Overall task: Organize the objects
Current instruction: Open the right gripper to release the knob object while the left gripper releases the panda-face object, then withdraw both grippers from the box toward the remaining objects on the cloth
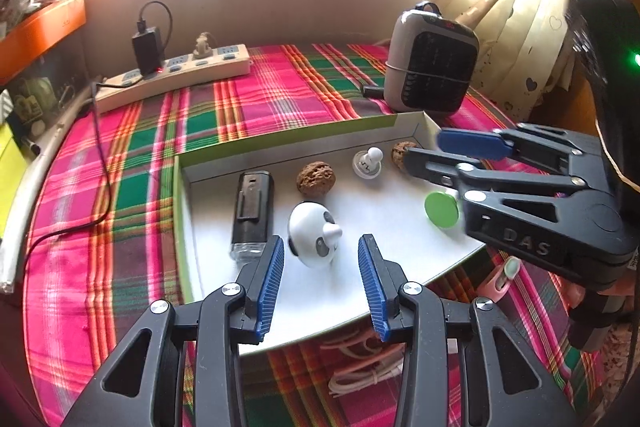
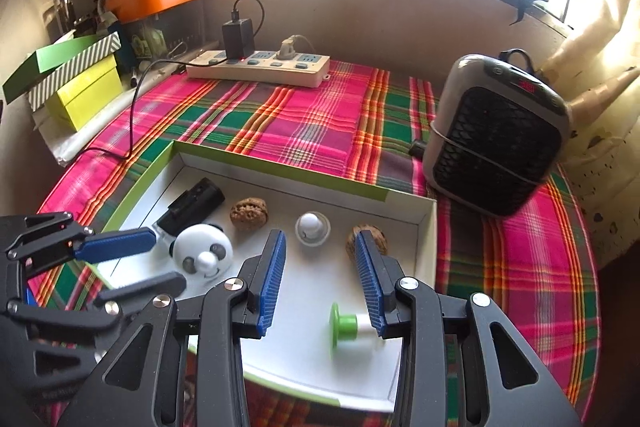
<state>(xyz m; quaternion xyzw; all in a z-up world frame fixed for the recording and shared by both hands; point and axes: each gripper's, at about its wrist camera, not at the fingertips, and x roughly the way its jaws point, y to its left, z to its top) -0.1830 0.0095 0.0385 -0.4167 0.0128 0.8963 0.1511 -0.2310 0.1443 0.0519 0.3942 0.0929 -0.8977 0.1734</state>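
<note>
A shallow white box with green sides lies on the plaid cloth. It holds a panda toy, a black device, two walnuts, a white knob and a green-and-white capped piece. My left gripper stands open just short of the panda. My right gripper is open above the box floor, and the green piece lies loose below its right finger. The second walnut is partly hidden behind that finger.
A white power strip with a black charger sits at the back, its cable trailing left. A grey heater stands at the back right. Coiled cables and a pink item lie in front of the box. Stacked boxes are at the far left.
</note>
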